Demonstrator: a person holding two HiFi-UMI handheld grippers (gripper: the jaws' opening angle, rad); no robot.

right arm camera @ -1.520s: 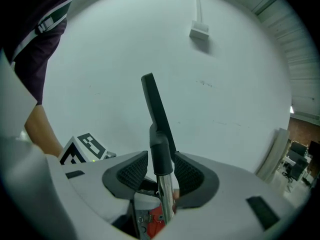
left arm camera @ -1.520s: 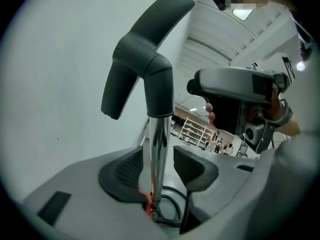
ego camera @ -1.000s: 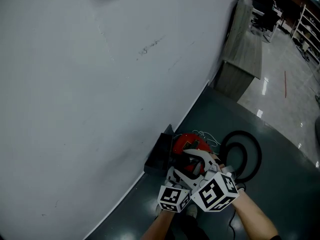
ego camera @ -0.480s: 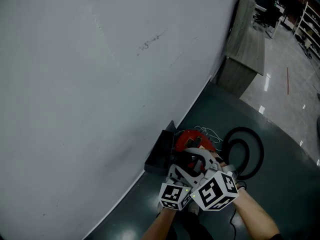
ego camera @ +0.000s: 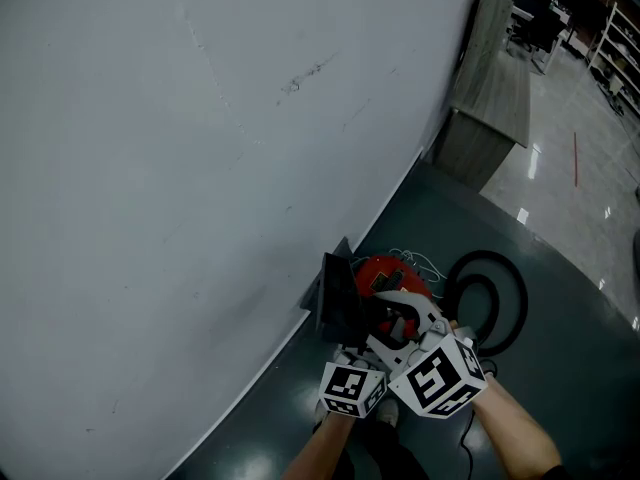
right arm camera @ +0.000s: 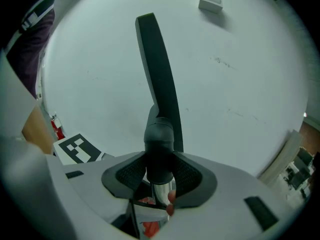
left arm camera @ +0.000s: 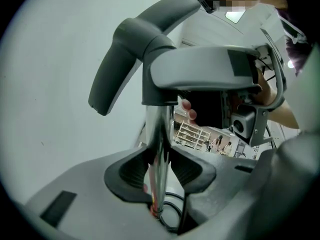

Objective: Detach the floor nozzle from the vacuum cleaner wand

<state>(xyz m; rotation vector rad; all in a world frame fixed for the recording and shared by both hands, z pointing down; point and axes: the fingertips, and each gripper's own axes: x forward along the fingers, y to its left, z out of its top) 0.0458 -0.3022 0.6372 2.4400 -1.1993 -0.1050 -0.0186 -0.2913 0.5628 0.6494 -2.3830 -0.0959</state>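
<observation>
The chrome wand [left arm camera: 159,149] runs up between the black pads of my left gripper [left arm camera: 160,171], which is shut on it just below the grey curved handle [left arm camera: 135,49]. In the right gripper view the dark grey neck [right arm camera: 159,144] of the black floor nozzle [right arm camera: 157,69] sits between the pads. My right gripper [right arm camera: 160,176] is shut on that neck, with a bit of chrome tube [right arm camera: 163,195] showing under it. From the head view the nozzle [ego camera: 338,298] stands tilted up beside the wall. Both grippers are close together beneath it, left [ego camera: 348,360] and right [ego camera: 392,346].
The red vacuum body [ego camera: 395,271] lies on the dark floor behind the grippers, with a black hose coil [ego camera: 488,303] to its right and a thin white cable [ego camera: 420,264]. A white wall [ego camera: 200,168] fills the left. A wooden counter [ego camera: 490,98] stands at the far right.
The black nozzle, which lay low on the floor against the wall, has swung up and now stands tilted on end. Both marker cubes stayed almost where they were.
</observation>
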